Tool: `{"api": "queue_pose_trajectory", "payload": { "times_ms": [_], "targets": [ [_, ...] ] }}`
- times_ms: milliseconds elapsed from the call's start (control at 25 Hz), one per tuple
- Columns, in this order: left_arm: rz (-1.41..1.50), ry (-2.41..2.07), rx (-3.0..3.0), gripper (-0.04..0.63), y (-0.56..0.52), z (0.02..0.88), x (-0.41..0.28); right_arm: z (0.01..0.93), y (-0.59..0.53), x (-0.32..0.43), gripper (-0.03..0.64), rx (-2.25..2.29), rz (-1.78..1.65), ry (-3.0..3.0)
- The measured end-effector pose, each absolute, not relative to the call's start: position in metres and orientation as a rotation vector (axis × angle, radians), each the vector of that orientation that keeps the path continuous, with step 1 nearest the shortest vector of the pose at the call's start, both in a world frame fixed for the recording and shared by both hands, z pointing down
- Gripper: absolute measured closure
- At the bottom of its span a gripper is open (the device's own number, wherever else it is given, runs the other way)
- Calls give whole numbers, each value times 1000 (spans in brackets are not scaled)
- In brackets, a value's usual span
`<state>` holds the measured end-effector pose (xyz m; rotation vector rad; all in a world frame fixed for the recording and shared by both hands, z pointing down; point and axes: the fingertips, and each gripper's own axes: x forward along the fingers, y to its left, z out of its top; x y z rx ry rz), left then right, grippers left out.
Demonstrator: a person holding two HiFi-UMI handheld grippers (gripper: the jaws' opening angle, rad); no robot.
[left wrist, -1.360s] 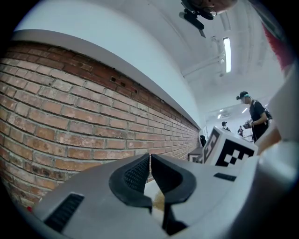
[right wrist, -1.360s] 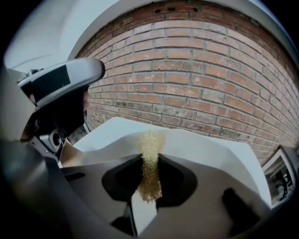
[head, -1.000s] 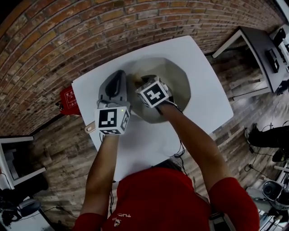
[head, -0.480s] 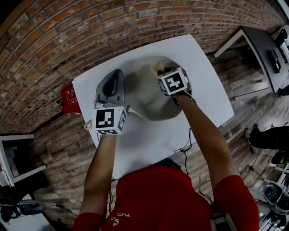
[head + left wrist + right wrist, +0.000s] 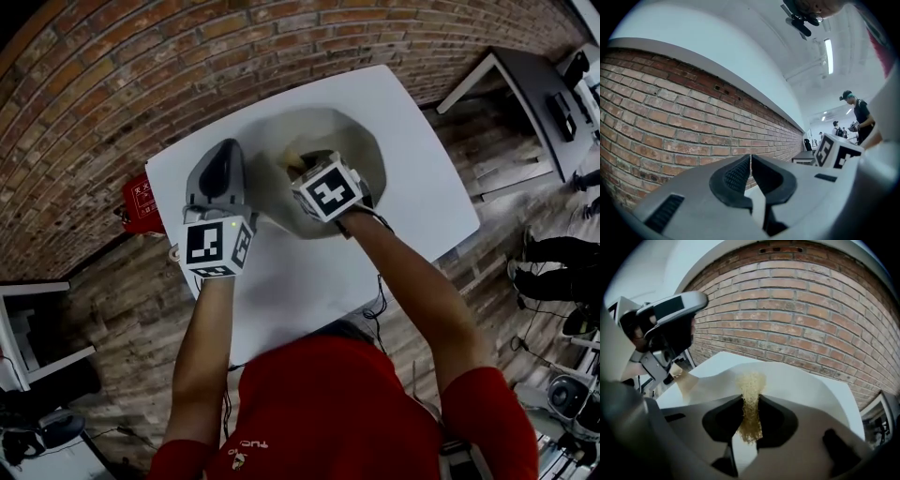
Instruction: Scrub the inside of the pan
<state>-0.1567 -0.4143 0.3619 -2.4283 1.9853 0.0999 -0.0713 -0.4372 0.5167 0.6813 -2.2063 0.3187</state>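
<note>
Both tongs are at work on the pan (image 5: 364, 155), which sits on the white table (image 5: 309, 291). The right tongs (image 5: 305, 173) are clenched on a golden fibrous scrubber (image 5: 751, 380). The scrubber pokes out past their tips and presses onto the pale pan floor (image 5: 811, 380) right in front of them.

The left tongs (image 5: 223, 155) lie just to the left of the right ones, over the handle side of the pan. Their jaws meet at the tips (image 5: 750, 159) with nothing showing between them. The wooden handle end (image 5: 172, 252) peeks out beside their marker cube. Whether they actually pin the handle cannot be told from these views.

Half a second ago the right tongs were at the pan's far right side, well away from the left tongs. Now they have swept back to the near left part, close beside the left tongs and roughly where they were a second ago. The left tongs have hardly shifted. That looks like one full back-and-forth stroke, so the scrubbing seems well under way. The far side of the bowl beyond the right tongs probably still needs passes.
</note>
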Motion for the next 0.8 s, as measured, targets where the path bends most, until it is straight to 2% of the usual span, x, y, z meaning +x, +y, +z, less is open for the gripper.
{"api": "queue_pose_trajectory", "payload": {
  "times_ms": [160,360,800],
  "targets": [
    [98,1988,-2424,572,-408,361,-154,532,-405,-98,531,571,315,-2187],
    [103,1988,-2419,572,-400,357,-154,548,-403,-88,531,570,303,-2124],
    [103,1948,-2443,572,-399,355,-144,535,-462,24,531,858,308,-1978]
  ]
}}
